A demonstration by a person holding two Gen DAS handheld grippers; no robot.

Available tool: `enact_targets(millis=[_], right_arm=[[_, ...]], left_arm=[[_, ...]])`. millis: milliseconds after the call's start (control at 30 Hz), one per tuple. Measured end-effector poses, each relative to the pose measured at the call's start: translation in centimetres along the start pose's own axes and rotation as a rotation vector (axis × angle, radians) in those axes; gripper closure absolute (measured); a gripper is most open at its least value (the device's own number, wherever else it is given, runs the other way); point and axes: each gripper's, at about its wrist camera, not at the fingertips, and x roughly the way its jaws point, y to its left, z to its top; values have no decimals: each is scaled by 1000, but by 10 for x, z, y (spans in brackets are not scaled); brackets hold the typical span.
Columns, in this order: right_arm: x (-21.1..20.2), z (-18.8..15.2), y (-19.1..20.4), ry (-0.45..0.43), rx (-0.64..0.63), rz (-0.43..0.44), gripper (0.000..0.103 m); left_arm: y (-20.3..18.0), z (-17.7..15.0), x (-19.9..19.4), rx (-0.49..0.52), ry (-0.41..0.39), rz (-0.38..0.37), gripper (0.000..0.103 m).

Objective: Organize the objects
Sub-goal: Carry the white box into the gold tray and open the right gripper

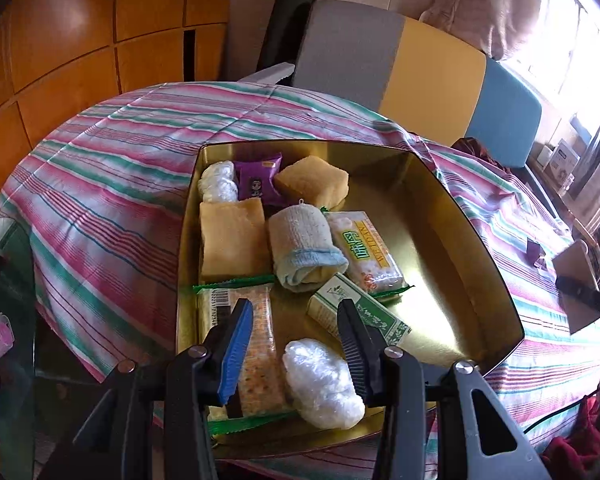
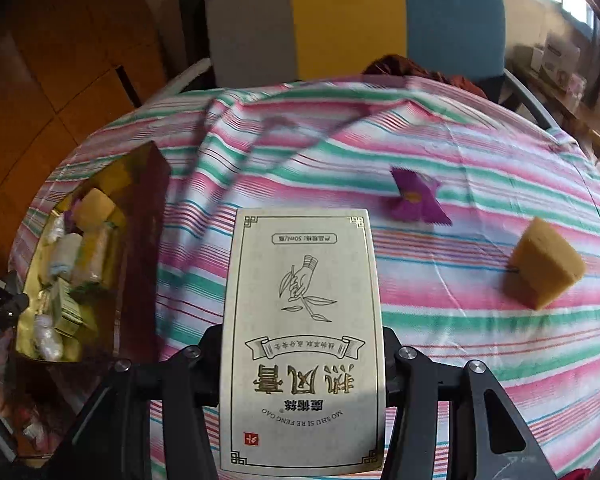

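Meanwhile the right gripper [image 2: 302, 344] pinches a cream ointment box [image 2: 302, 336] between its fingers, holding it flat above the striped tablecloth [image 2: 440, 280], with a purple snack packet [image 2: 416, 202] and a yellow sponge [image 2: 544, 268] lying beyond. The left gripper [image 1: 296, 312] hovers with fingers spread over the gold tray [image 1: 452, 248], above a cracker packet [image 1: 244, 340] and a white plastic-wrapped bundle [image 1: 324, 384].

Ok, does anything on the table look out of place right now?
Yes. A purple snack packet and a yellow sponge lie loose on the striped tablecloth, apart from the gold tray that holds the other items. The right hand-held gripper holds a cream box.
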Motion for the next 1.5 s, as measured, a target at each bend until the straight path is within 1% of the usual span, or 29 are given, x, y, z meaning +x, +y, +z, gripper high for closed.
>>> enact_targets(millis=[167, 333, 433, 533, 700, 867, 967, 1100, 1200, 1233, 1267, 1300, 1333, 1367, 1500], right_arm=[[-13, 19, 66, -48, -108, 87, 51], [-3, 22, 134, -37, -228, 166, 51], [9, 19, 167, -14, -302, 168, 51], [27, 14, 187, 26, -350, 156, 51], [58, 8, 199, 90, -388, 110, 51], [83, -4, 207, 143, -389, 96, 50], [90, -15, 215, 180, -374, 160, 49], [85, -23, 225, 178, -364, 240, 48], [83, -26, 228, 174, -363, 253, 47], [83, -25, 226, 173, -353, 257, 44], [82, -25, 224, 170, -340, 259, 38], [81, -23, 222, 162, -320, 260, 34], [79, -21, 218, 152, -303, 263, 28], [76, -19, 214, 138, -286, 270, 23], [58, -12, 209, 85, -258, 282, 21]], left_arm=[[5, -1, -2, -8, -7, -1, 59], [13, -1, -5, -20, -16, 2, 59], [19, -2, -6, -27, -23, 8, 59], [26, -2, -6, -43, -22, 5, 59], [38, 1, -6, -79, -28, 12, 59], [41, 2, -5, -85, -28, 13, 59], [39, 2, -6, -77, -33, 11, 59], [37, 3, -8, -67, -39, 13, 59], [37, 3, -10, -62, -43, 17, 59], [37, 3, -11, -62, -45, 19, 59], [37, 4, -11, -60, -47, 21, 59], [36, 4, -12, -56, -48, 23, 59], [36, 4, -13, -53, -50, 25, 59], [35, 4, -13, -51, -51, 27, 58], [33, 4, -15, -39, -54, 28, 58]])
